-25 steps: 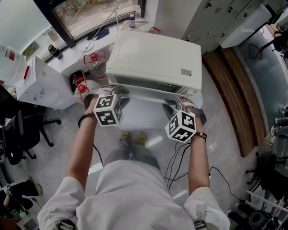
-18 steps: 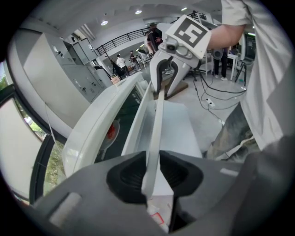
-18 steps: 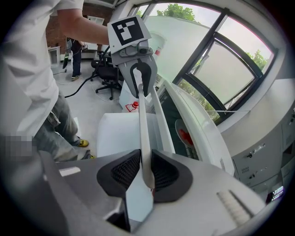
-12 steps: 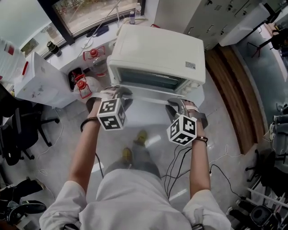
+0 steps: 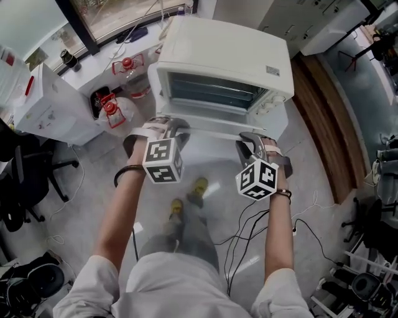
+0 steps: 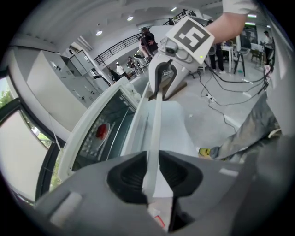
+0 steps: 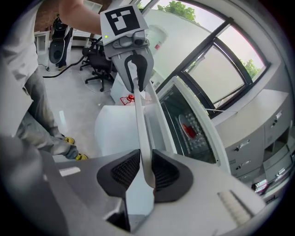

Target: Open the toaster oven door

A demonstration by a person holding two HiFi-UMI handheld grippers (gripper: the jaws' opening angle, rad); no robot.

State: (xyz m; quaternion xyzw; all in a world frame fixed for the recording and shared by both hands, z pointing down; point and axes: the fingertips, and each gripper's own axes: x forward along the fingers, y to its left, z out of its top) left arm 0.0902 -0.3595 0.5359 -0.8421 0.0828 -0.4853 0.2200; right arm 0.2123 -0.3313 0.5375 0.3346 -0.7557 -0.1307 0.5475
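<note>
White metal toaster oven [image 5: 224, 56] is seen ahead of the person, its glass door [image 5: 208, 152] swung partly down. The long white handle bar [image 6: 156, 115] is clamped near each end: left hand-held gripper [image 6: 152, 173] and right hand-held gripper [image 7: 146, 173] are closed on it.

Two red-capped water jugs [image 5: 114, 119] stand at upper left, beside a white box [image 5: 48, 112] at the left edge. A black office chair [image 5: 26, 181] sits below it. Black cables [image 5: 241, 228] trail across the grey floor [image 5: 87, 192] at lower centre. A wooden strip [image 5: 326, 124] runs down the right side, with grey lockers [image 5: 289, 15] above it.
</note>
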